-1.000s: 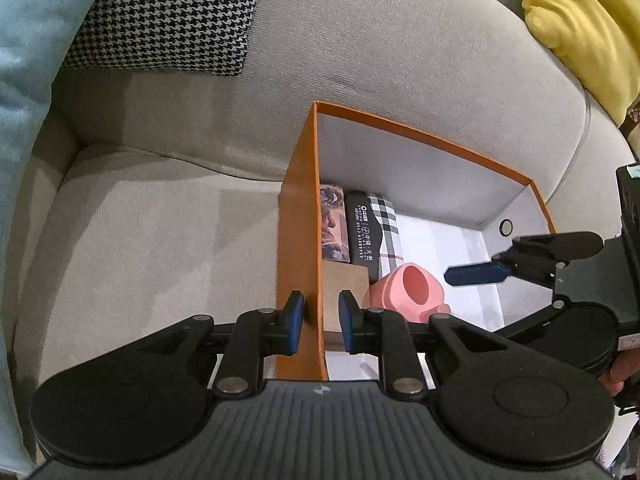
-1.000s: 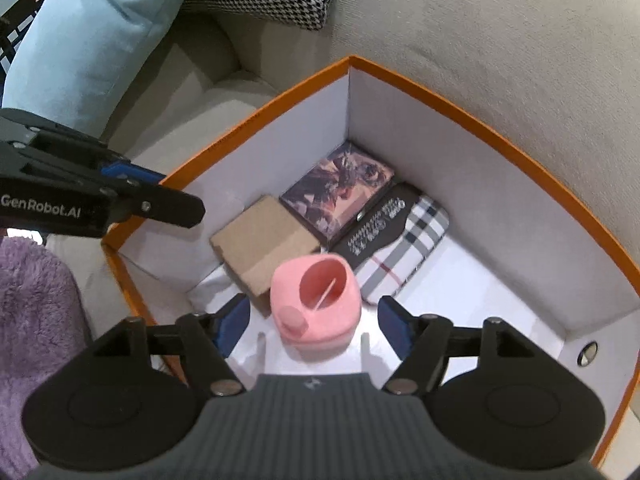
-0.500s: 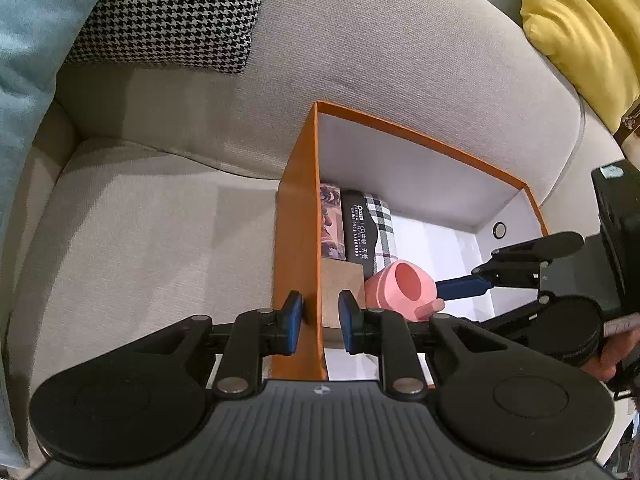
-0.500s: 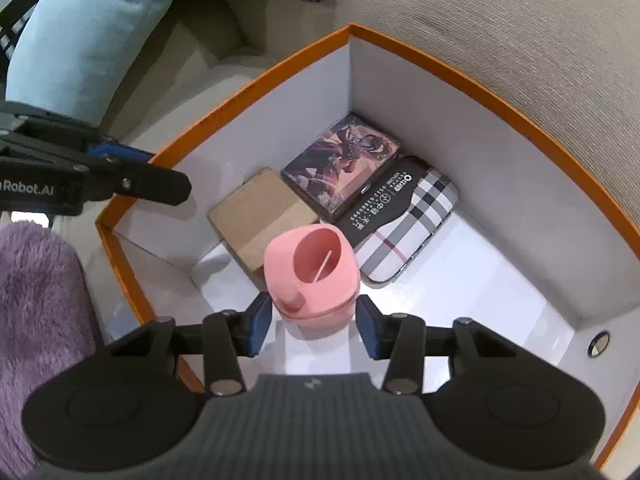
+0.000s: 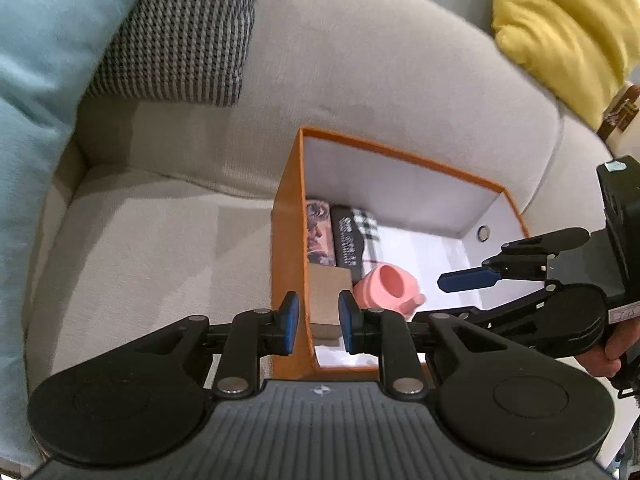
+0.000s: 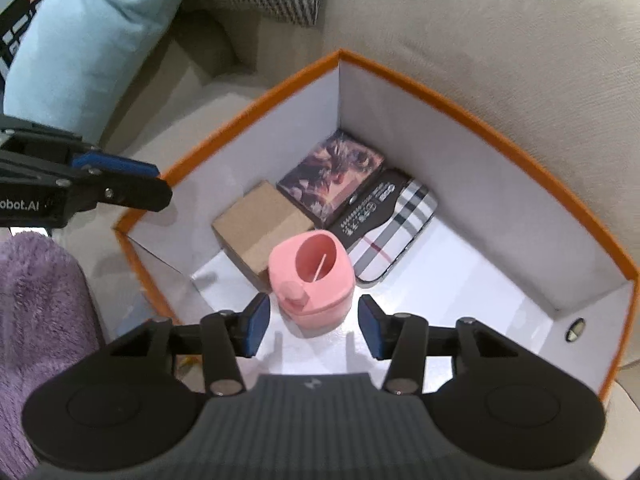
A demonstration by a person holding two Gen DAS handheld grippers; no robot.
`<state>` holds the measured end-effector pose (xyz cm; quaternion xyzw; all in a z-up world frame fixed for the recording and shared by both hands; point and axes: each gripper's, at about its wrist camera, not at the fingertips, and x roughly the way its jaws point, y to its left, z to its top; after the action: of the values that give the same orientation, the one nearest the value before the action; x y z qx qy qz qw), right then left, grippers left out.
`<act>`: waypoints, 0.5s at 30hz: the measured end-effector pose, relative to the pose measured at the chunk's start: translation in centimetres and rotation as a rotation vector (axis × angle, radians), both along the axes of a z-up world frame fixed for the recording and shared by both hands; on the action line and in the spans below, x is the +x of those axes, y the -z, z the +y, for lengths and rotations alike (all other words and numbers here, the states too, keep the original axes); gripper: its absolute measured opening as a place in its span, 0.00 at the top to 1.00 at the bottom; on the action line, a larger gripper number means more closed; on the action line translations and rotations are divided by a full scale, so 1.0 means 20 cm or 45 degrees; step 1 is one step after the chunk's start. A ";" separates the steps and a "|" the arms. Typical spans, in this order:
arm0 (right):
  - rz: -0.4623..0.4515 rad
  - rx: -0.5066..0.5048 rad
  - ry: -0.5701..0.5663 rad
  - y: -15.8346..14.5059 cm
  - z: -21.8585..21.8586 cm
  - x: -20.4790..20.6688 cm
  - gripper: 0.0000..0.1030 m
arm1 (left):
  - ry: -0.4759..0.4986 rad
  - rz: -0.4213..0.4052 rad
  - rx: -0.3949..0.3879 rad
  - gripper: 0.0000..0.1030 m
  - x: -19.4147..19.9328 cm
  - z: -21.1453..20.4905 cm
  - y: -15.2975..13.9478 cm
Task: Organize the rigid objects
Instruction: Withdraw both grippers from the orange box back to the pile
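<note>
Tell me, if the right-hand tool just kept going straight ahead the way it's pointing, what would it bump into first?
Most likely the pink container. It stands on the floor of the orange box, just ahead of the right tool, in line with its open gap. Depth is hard to judge here, though.
</note>
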<state>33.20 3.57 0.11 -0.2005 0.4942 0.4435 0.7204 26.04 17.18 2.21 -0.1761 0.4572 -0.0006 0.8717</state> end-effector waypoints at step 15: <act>-0.060 0.325 0.330 -0.14 -0.33 -0.62 0.65 | 0.014 0.034 -0.033 0.76 -0.52 -0.12 0.05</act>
<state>20.89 -3.05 2.95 -0.0524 0.4384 0.4012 0.8026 15.63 14.77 1.21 -0.1851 0.4698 -0.0089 0.8631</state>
